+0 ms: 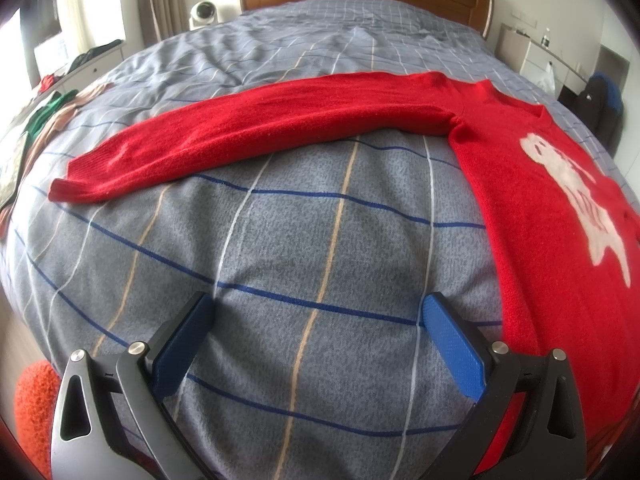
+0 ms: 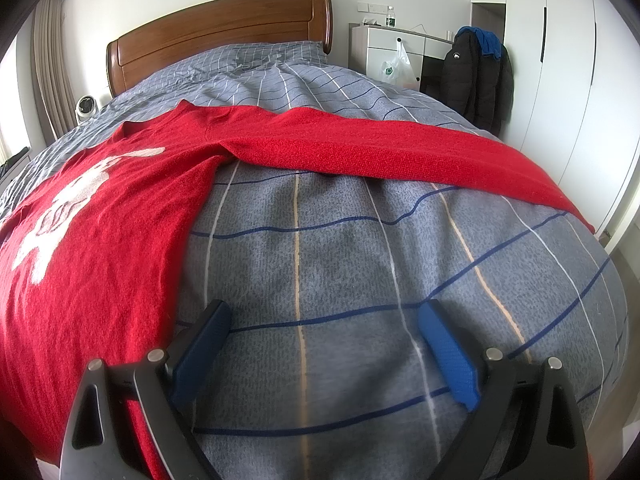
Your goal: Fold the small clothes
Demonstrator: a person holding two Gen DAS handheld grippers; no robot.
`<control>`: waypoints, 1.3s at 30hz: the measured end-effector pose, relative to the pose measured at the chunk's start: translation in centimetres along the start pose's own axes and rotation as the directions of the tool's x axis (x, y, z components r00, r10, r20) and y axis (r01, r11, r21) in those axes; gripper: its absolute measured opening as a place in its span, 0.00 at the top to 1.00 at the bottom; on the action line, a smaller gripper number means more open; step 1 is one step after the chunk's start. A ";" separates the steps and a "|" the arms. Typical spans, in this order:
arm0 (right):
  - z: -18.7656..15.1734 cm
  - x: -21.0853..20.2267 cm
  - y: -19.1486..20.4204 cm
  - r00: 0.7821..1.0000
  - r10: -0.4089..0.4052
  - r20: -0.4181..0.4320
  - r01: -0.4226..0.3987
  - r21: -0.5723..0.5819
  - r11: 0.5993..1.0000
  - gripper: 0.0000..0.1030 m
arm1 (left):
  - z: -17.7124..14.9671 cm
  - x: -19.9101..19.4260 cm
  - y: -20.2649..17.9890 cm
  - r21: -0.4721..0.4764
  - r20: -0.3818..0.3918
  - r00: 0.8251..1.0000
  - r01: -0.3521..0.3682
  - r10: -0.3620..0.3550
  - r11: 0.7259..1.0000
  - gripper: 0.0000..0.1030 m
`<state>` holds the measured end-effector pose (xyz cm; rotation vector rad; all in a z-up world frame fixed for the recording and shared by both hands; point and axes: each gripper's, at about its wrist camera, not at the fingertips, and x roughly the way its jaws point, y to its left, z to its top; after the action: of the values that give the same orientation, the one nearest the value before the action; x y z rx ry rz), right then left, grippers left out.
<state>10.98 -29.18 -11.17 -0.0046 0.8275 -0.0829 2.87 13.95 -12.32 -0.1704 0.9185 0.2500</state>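
Note:
A red knit sweater (image 1: 552, 216) with a white motif lies flat on the grey checked bedspread (image 1: 300, 240). In the left wrist view its body is at the right and one sleeve (image 1: 248, 136) stretches out to the left. In the right wrist view the sweater body (image 2: 92, 232) is at the left and the other sleeve (image 2: 400, 152) stretches right to the bed's edge. My left gripper (image 1: 318, 312) is open and empty over bare bedspread, below the sleeve. My right gripper (image 2: 324, 320) is open and empty over bare bedspread (image 2: 340, 260), beside the sweater's side edge.
A wooden headboard (image 2: 224, 32) stands at the far end. Other clothes (image 1: 52, 116) lie at the bed's left edge, and an orange fuzzy item (image 1: 34, 408) is at the lower left. A black jacket (image 2: 478, 76), a white cabinet (image 2: 384, 52) and wardrobes stand to the right.

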 end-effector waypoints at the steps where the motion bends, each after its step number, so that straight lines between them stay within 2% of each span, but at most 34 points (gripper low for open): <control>1: 0.0 0.0 -0.1 1.000 0.000 0.000 0.000 0.000 1.000 0.09 | 0.0 0.0 0.0 0.000 0.000 1.000 0.000 0.000 1.000 0.00; 31: 0.1 -0.1 -0.1 1.000 0.004 -0.002 -0.004 0.001 1.000 0.09 | 0.0 -0.1 0.1 -0.001 -0.003 1.000 0.003 -0.003 1.000 0.00; 34: 0.9 -0.9 -0.6 0.998 0.055 -0.011 -0.055 0.023 0.998 0.09 | -0.1 -0.1 0.3 -0.004 -0.007 1.000 0.010 -0.011 1.000 0.00; 36: 1.6 -2.1 -1.8 0.995 0.102 0.020 -0.103 0.068 0.992 0.09 | -0.1 -0.1 0.4 -0.002 -0.008 1.000 0.013 -0.013 1.000 0.00; 39: 3.0 -3.5 -5.2 0.990 0.133 0.043 -0.138 0.136 0.981 0.09 | 0.0 -0.1 0.5 -0.001 -0.007 1.000 0.009 -0.009 1.000 0.00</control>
<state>10.43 -34.21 -6.39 0.1815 0.7850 -0.0117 2.67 14.39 -12.29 -0.1767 0.9248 0.2415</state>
